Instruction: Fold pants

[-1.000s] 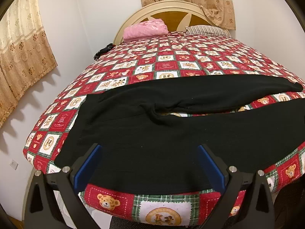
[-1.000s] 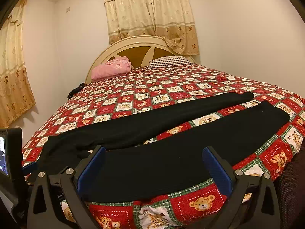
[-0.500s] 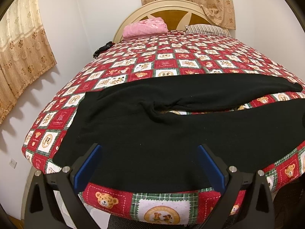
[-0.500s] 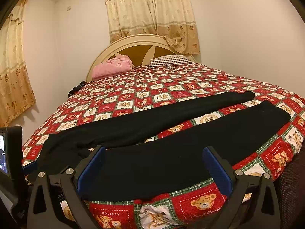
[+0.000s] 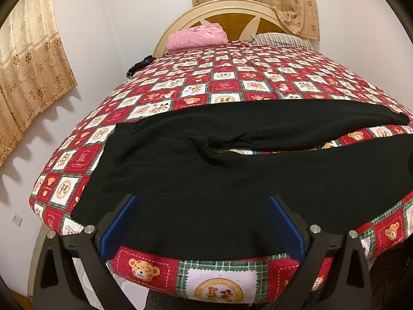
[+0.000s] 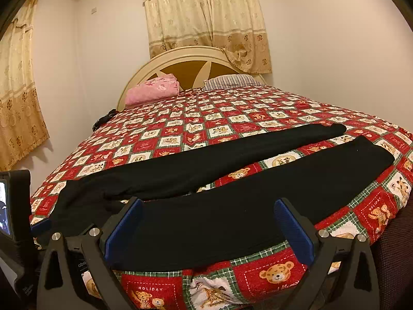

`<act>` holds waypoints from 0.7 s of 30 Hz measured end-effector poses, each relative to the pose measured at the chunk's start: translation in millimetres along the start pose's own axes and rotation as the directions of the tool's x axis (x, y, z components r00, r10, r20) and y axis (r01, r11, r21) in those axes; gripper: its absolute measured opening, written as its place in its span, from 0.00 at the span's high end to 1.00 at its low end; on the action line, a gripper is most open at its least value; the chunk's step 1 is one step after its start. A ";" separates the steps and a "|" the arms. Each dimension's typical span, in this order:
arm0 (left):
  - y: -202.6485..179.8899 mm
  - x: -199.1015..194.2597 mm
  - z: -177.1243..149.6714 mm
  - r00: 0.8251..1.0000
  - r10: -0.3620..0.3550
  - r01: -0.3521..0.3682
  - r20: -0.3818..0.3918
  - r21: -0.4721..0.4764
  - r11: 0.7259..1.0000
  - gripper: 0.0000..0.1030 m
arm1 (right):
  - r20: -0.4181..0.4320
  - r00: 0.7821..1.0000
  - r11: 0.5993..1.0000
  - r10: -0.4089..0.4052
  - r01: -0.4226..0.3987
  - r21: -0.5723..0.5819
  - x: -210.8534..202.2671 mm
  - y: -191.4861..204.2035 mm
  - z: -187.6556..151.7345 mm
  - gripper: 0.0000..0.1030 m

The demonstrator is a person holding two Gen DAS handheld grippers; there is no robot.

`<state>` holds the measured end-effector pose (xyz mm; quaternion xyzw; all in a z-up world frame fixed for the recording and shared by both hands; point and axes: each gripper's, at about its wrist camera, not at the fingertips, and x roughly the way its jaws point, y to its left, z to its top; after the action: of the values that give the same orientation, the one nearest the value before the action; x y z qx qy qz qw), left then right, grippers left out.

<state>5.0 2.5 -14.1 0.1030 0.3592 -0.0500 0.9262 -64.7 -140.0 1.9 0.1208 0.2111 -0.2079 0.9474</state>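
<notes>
Black pants lie flat across the near end of a bed, waist at the left, both legs stretched to the right. In the right wrist view the pants show two separate legs with a strip of quilt between them. My left gripper hovers open above the near waist area, blue pads wide apart, nothing held. Over the near leg, my right gripper is open too and holds nothing. The left gripper's body shows at the left edge of the right wrist view.
The bed has a red, white and green teddy-bear quilt. A pink folded blanket and a striped pillow lie by the headboard. A dark object sits at the bed's left edge. Curtains hang behind; walls stand close.
Both cameras have tilted or risen slightly, so the bed sits a bit lower in view. The pants have not moved and both grippers stay open.
</notes>
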 end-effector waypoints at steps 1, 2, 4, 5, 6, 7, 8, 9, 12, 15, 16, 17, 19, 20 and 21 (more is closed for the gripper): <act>0.2 0.1 -0.1 1.000 -0.001 0.001 -0.001 0.000 1.000 0.02 | 0.000 1.000 1.000 0.000 0.000 0.000 0.2 0.0 -0.1 0.01; 0.2 0.1 0.0 1.000 -0.001 0.001 -0.001 -0.001 1.000 0.02 | 0.000 1.000 1.000 0.000 0.000 0.000 0.2 0.0 -0.1 0.01; -0.8 0.5 -1.7 1.000 -0.002 0.002 -0.003 -0.002 1.000 0.02 | 0.001 1.000 1.000 0.000 0.000 0.000 0.0 0.3 -0.1 0.01; -1.1 0.6 -2.2 1.000 -0.002 0.002 -0.003 -0.002 1.000 0.02 | 0.001 1.000 1.000 -0.001 0.001 0.000 -0.2 0.5 0.1 0.01; -1.1 0.6 -2.2 1.000 -0.002 0.002 -0.003 -0.003 1.000 0.02 | 0.001 1.000 1.000 -0.001 0.001 0.000 -0.2 0.5 0.1 0.01; -1.0 0.6 -2.1 1.000 -0.002 0.002 -0.003 -0.002 1.000 0.02 | 0.001 1.000 1.000 0.001 -0.001 0.001 0.4 0.3 -0.1 0.01; -1.0 0.6 -2.1 1.000 -0.002 0.002 -0.003 -0.003 1.000 0.02 | 0.001 1.000 1.000 -0.001 0.001 0.000 0.0 0.8 -0.1 0.01; -1.4 0.7 -2.9 1.000 -0.002 0.002 -0.003 -0.004 1.000 0.02 | 0.000 1.000 1.000 -0.002 0.002 0.000 -0.1 1.0 -0.1 0.01; -1.1 0.7 -2.2 1.000 -0.003 0.003 -0.004 -0.003 1.000 0.02 | -0.002 1.000 1.000 0.000 0.000 0.000 0.5 1.5 -1.1 0.01; -2.4 0.5 -3.4 1.000 -0.003 0.003 -0.005 -0.003 1.000 0.02 | -0.001 1.000 1.000 0.001 -0.001 0.000 0.6 1.8 -1.4 0.01; -2.2 0.5 -3.3 1.000 -0.003 0.003 -0.004 -0.004 1.000 0.02 | 0.000 1.000 1.000 0.000 0.000 0.000 0.6 1.9 -1.5 0.01; -2.3 0.6 -3.1 1.000 -0.002 0.002 -0.004 -0.003 1.000 0.02 | -0.001 1.000 1.000 0.000 0.000 0.000 0.6 1.6 -1.2 0.01; -2.1 0.6 -3.1 1.000 -0.003 0.003 -0.005 -0.003 1.000 0.02 | -0.001 1.000 1.000 0.001 -0.001 0.000 0.9 2.0 -1.5 0.01; -2.0 0.6 -3.0 1.000 -0.003 0.003 -0.005 -0.003 1.000 0.02 | -0.001 1.000 1.000 0.001 -0.001 0.000 0.6 1.5 -1.0 0.01; -2.8 0.7 -3.8 1.000 -0.004 0.004 -0.005 -0.004 1.000 0.02 | -0.002 1.000 1.000 0.001 -0.001 0.000 0.8 1.7 -1.2 0.01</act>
<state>2.6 0.6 -17.8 0.1006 0.3620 -0.0510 0.9253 -63.7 -138.3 0.7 0.1210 0.2118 -0.2073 0.9474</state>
